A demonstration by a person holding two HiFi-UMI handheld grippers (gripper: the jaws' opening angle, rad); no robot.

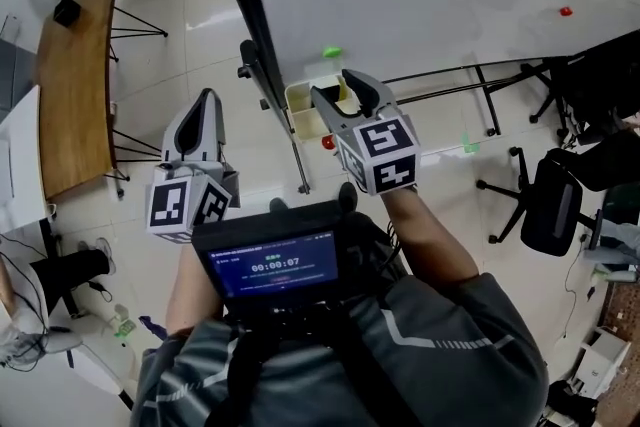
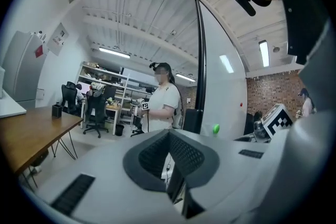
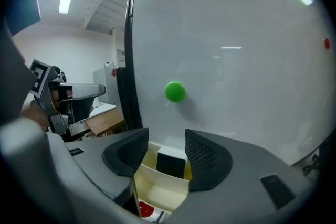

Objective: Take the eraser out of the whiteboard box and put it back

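A cream whiteboard box (image 3: 160, 191) hangs on the whiteboard (image 3: 236, 60), just below a green magnet (image 3: 175, 92). A black eraser (image 3: 171, 163) stands upright in the box's rear compartment. My right gripper (image 3: 167, 139) is open, just in front of and above the box, with the eraser seen between its jaws but untouched. In the head view the right gripper (image 1: 337, 87) hovers over the box (image 1: 300, 100), and the eraser is hidden there. My left gripper (image 1: 207, 97) is off to the left, away from the board and shut on nothing (image 2: 169, 134).
A red magnet (image 3: 146, 210) sits under the box and another (image 1: 566, 12) farther along the board. The board's black frame (image 1: 250, 15) and stand legs (image 1: 480, 95) run past. A wooden table (image 1: 75, 85) is on the left, an office chair (image 1: 555, 200) on the right. A person (image 2: 164, 99) stands beyond.
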